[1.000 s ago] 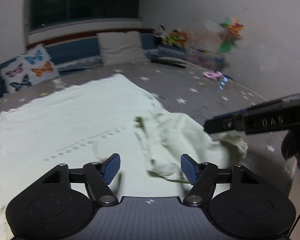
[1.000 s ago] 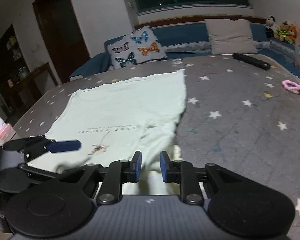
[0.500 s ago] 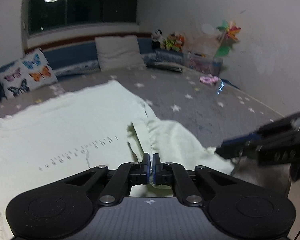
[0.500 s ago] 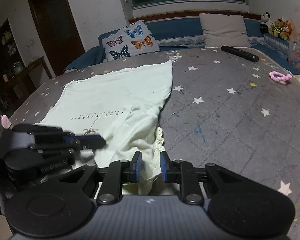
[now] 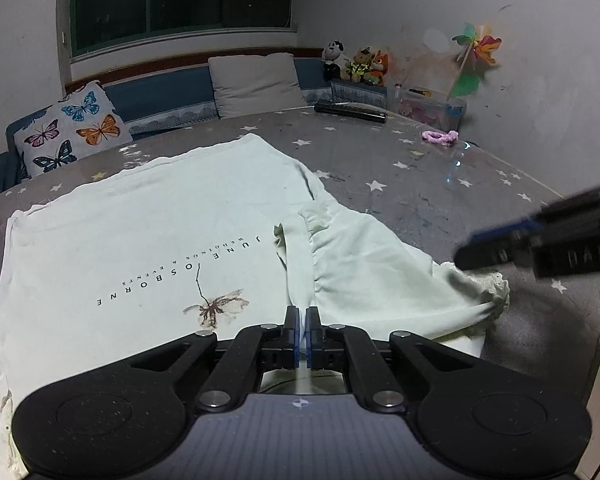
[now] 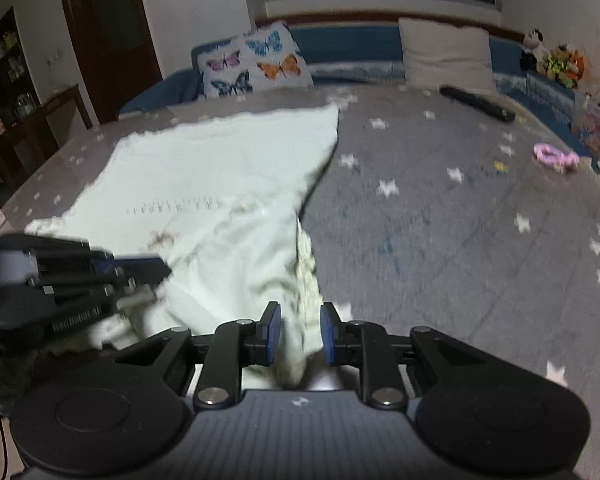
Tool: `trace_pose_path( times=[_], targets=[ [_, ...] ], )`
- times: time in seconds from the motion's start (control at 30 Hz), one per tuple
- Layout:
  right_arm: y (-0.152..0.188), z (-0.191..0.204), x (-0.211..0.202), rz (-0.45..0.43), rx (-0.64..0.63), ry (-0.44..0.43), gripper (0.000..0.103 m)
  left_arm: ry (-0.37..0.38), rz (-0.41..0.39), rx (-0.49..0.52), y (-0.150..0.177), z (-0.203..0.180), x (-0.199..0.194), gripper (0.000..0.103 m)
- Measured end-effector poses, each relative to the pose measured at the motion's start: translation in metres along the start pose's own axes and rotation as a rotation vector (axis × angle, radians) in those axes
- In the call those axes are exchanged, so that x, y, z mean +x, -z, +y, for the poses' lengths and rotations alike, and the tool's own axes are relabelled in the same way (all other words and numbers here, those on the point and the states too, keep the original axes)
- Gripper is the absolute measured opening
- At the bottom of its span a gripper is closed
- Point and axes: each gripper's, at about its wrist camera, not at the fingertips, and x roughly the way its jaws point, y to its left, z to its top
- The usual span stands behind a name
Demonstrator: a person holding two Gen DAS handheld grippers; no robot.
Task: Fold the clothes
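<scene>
A pale green T-shirt (image 5: 148, 224) with dark lettering and a small brown print lies spread on the grey star-patterned bed; it also shows in the right wrist view (image 6: 224, 184). Its right sleeve (image 5: 380, 276) with a lace hem is bunched and lifted. My left gripper (image 5: 302, 338) is shut on the shirt's fabric near the collar. My right gripper (image 6: 297, 336) has its jaws a little apart with the sleeve's lace edge (image 6: 306, 276) hanging between them. The right gripper shows blurred at the right in the left wrist view (image 5: 540, 240).
A butterfly pillow (image 5: 70, 128) and a grey pillow (image 5: 256, 84) lean at the bed's far side. A black remote (image 5: 350, 111), a pink hair tie (image 5: 440, 136) and a box of toys (image 5: 432, 108) lie far right. The bed's near right edge (image 5: 596, 320) is close.
My left gripper closed on the shirt fabric and lifted it. My right gripper moved with the sleeve edge and its jaws have opened a little; the view is motion-blurred.
</scene>
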Motion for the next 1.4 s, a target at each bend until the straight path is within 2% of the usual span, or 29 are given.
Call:
trace_pose_path(
  times=[0.17,0.3,0.37,0.47,0.57,0.73,0.9,0.93,1.0,1.03,1.2,1.4],
  targets=[
    [-0.016,0.01,0.01,-0.052,-0.011,-0.039,0.02,-0.004,0.005,-0.001,0.0,0.0,0.002,0.003],
    [-0.018,0.014,0.032,-0.022,-0.011,-0.042,0.02,-0.002,0.008,-0.002,0.0,0.001,0.002,0.003],
    [-0.013,0.009,0.042,0.013,0.002,-0.013,0.02,0.001,0.01,-0.001,0.0,0.002,0.003,0.003],
    [-0.011,0.001,0.042,0.03,0.025,0.005,0.019,0.003,0.011,-0.002,0.0,0.003,0.003,0.003],
    [-0.016,0.004,0.031,-0.01,0.0,0.045,0.02,0.003,0.011,-0.008,0.001,0.005,0.003,0.005],
    [-0.031,0.015,0.034,-0.052,-0.022,-0.003,0.02,-0.003,0.014,-0.015,0.003,0.005,0.003,0.005],
    [-0.032,0.014,0.061,0.0,-0.006,-0.001,0.019,-0.005,0.017,-0.028,0.006,0.009,-0.001,0.006],
    [-0.031,0.012,0.065,0.013,0.002,0.008,0.019,-0.005,0.018,-0.032,0.006,0.011,-0.003,0.01],
    [-0.031,0.012,0.061,0.012,0.006,0.014,0.02,-0.016,0.023,-0.053,0.006,0.016,-0.008,0.029],
    [-0.033,0.014,0.057,0.001,0.0,0.01,0.02,-0.024,0.019,-0.064,0.007,0.019,-0.012,0.044],
    [-0.036,0.033,0.048,-0.037,-0.051,-0.033,0.02,-0.084,-0.02,-0.116,0.014,0.041,-0.041,0.049],
    [-0.022,0.051,0.067,0.021,-0.105,-0.014,0.02,-0.236,-0.054,-0.202,0.037,0.08,-0.087,0.052]
  ],
)
